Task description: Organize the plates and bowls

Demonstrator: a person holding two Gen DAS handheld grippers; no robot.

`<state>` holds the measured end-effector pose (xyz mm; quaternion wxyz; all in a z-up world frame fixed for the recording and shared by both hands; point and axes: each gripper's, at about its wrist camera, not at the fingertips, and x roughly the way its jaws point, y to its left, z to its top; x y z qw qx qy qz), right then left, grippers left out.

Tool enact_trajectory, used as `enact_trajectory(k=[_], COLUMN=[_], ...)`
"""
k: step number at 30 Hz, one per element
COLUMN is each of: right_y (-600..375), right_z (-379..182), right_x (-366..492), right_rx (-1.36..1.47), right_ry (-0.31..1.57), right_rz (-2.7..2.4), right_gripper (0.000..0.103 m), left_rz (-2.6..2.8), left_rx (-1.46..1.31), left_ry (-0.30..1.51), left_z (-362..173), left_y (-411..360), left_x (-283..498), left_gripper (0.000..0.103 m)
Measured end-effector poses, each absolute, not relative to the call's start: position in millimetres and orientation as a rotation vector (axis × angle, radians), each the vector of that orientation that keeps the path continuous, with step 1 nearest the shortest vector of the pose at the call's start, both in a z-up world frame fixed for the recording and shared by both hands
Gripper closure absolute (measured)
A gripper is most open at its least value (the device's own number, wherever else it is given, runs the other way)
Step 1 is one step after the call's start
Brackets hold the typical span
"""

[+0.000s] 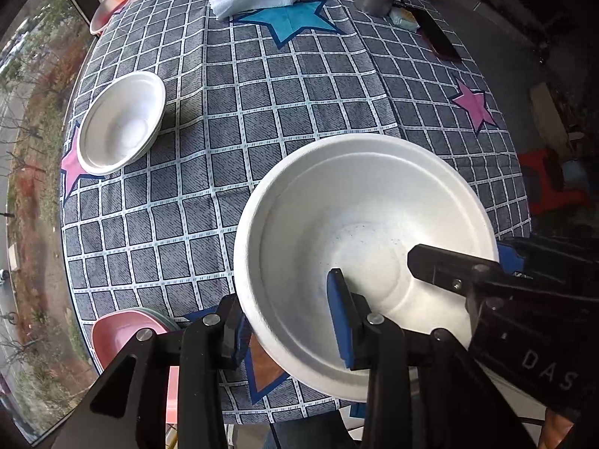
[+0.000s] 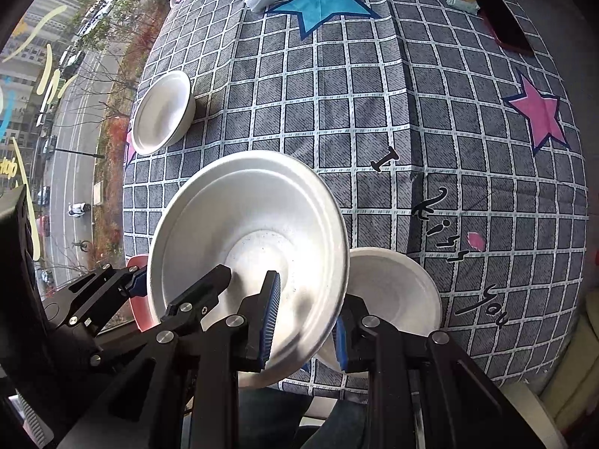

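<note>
Both grippers straddle the rim of one large white foam bowl (image 1: 359, 247) lifted above the checked tablecloth (image 1: 262, 112): the left gripper (image 1: 292, 321) and right gripper (image 2: 305, 321) each have one pad inside and one outside, seemingly clamped. A handover, I'd guess; one side should loosen only once the other grips firmly, then carry it to the white bowl stack (image 1: 121, 123) at the table's far left.

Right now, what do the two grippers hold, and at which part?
Both straddle the rim of one white foam bowl: left gripper and right gripper at neighbouring points, each with one finger inside, one outside.
</note>
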<state>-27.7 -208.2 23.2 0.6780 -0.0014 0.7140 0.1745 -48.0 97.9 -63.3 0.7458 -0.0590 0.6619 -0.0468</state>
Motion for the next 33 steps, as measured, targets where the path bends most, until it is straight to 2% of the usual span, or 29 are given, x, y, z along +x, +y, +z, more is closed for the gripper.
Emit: enact_trajectory(k=[15, 17, 19, 20, 21, 22, 23, 33], right_y=[-286.8, -293.3, -298.9, -301.2, -303.7, -307.1, -310.3, -340.4], right_z=[0.2, -7.5, -17.5, -22.1, -25.0, -25.4, -24.4, -25.3], right_x=[-58.9, -60.4, -63.0, -64.8, -67.0, -69.7, -72.0, -79.0], right_rx=[0.121, 0.124, 0.135, 0.138, 0.145, 0.161, 0.183, 0.291], right_ry=[1.651, 1.654, 1.673, 1.686, 1.692, 1.682, 1.665, 1.641], right_rz=[0.245, 0.224, 0.202, 0.191, 0.181, 0.176, 0.181, 0.026], right_gripper=[0.075, 0.074, 0.074, 0.065, 0.036, 0.024, 0.018, 0.018], left_rz=[-0.304, -0.314, -0.294, -0.288, -0.285, -0.278, -0.268, -0.145], left_rx=[0.128, 0.153, 0.190, 0.198, 0.199, 0.197, 0.192, 0.125], left_ry=[1.492, 1.521, 1.541, 1.542, 1.539, 1.537, 1.538, 1.578], left_z=[-96.6, -104.6, -109.8, -110.1, -109.2, -108.1, -107.1, -102.0], left_y=[23.0, 17.1, 15.7, 17.0, 20.0, 23.7, 28.1, 72.6], left_x=[-52.9, -54.2, -57.0, -58.9, -60.9, -62.4, -63.7, -69.4], left_gripper=[0.064, 0.058, 0.043, 0.038, 0.030, 0.024, 0.023, 0.023])
